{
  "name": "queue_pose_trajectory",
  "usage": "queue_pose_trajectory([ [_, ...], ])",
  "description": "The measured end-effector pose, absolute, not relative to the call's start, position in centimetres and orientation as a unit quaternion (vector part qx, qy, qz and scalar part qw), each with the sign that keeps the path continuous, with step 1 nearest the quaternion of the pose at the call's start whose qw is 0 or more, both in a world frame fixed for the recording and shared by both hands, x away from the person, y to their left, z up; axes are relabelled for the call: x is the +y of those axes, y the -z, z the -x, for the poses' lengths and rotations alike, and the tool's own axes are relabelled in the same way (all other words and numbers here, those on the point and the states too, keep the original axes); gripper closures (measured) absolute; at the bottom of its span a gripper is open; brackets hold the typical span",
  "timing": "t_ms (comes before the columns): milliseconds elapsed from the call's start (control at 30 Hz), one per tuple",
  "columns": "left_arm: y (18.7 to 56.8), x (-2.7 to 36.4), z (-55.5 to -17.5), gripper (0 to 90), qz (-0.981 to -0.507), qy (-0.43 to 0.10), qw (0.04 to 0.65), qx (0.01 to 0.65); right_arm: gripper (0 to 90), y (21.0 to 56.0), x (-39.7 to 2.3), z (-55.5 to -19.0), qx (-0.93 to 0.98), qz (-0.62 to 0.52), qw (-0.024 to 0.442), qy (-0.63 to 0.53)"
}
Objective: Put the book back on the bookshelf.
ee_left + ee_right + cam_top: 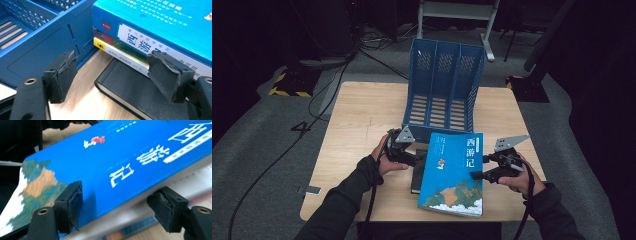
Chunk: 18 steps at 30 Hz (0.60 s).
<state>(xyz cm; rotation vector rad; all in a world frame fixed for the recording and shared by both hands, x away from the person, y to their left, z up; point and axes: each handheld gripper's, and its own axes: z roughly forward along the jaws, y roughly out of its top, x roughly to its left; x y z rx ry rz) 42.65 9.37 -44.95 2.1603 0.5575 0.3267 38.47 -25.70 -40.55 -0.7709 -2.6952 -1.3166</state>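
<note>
A stack of books sits near the front edge of the counter (362, 105), a little right of its middle. On top lies the blue book (454, 172), its cover facing up, with white characters and a painted landscape along its near end. Under it are thinner books, and a black book (416, 177) sticks out from the bottom of the pile on the left side.

The right tongs (478, 174) come at the blue book from the right-hand edge of the stack. In the right gripper view one pad sits above the cover and the other below the page edge, so the book's long side lies between the jaws. The upper pad looks to be on or just at the cover; whether the lower pad presses on the pages I cannot tell. The gap is about the thickness of the book.

The left tongs (418, 159) are at the left side of the stack, just in front of the blue file rack (443, 85), which stands at the back of the counter. In the left gripper view the jaws stand fairly wide with nothing gripped: one pad (63, 75) is over bare wood near the rack's wall, the other over the black book.
</note>
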Motion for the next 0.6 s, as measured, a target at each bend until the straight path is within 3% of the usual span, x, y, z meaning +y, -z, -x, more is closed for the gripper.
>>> queue_pose_trajectory([
  [333, 45.3, 9.4, -42.8, 23.2, -0.867, -0.124, 0.425, 0.228, 55.2, 41.1, -25.0, -39.7, -0.853, 0.252, 0.033, 0.456],
  [600, 45.6, 10.5, -43.4, 25.3, -0.86, -0.131, 0.425, 0.248, 62.6, 41.2, -24.1, -39.9, -0.847, 0.234, 0.009, 0.477],
])
